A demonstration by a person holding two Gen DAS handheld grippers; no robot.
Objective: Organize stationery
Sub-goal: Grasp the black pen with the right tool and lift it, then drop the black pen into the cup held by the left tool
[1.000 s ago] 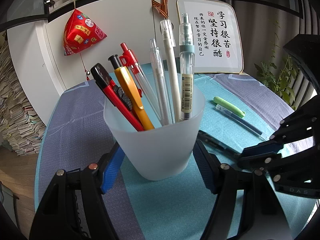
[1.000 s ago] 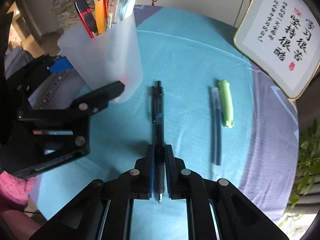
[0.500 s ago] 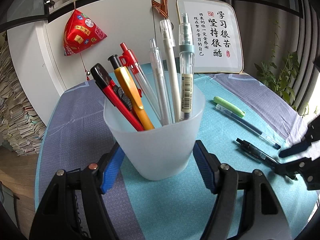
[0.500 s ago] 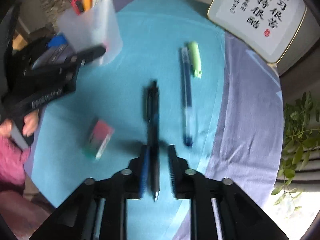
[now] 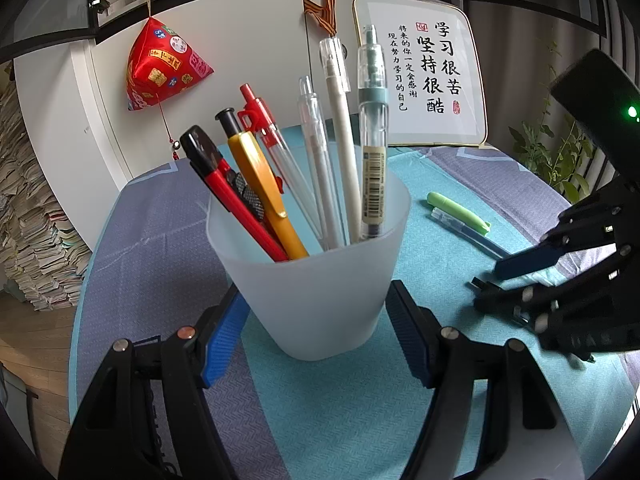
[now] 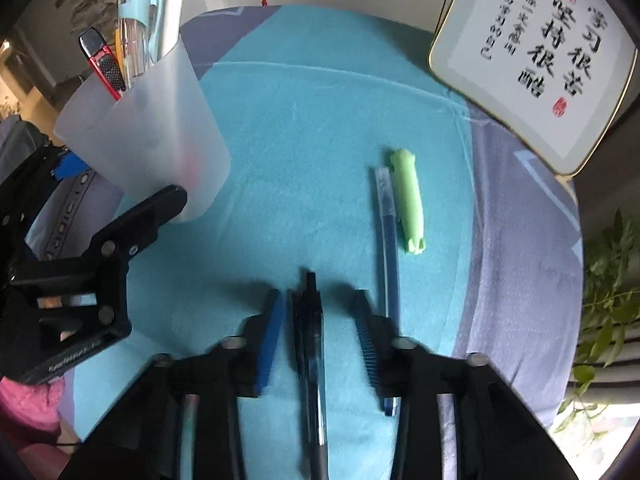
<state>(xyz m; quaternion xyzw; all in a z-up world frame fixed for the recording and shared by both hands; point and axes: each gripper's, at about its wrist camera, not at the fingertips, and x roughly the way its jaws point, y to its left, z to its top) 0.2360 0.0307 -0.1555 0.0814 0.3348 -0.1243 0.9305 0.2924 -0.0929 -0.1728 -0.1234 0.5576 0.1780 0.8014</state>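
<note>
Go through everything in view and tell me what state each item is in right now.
Frosted cup: upright on the table, full of pens, between the left tongs.
Black pen: lying flat between the right tongs, jaws open, not pinched.
Blue pen: lying flat, untouched.
Green pen: lying beside the blue pen.
Framed sign: propped up, leaning.

The left claw (image 5: 316, 336) sits low with its blue-padded fingers (image 5: 222, 338) spread wide and pressed against something held between them, while the right claw (image 6: 318, 332) hangs to its right, its fingers (image 6: 270, 334) parted and gripping nothing.
</note>
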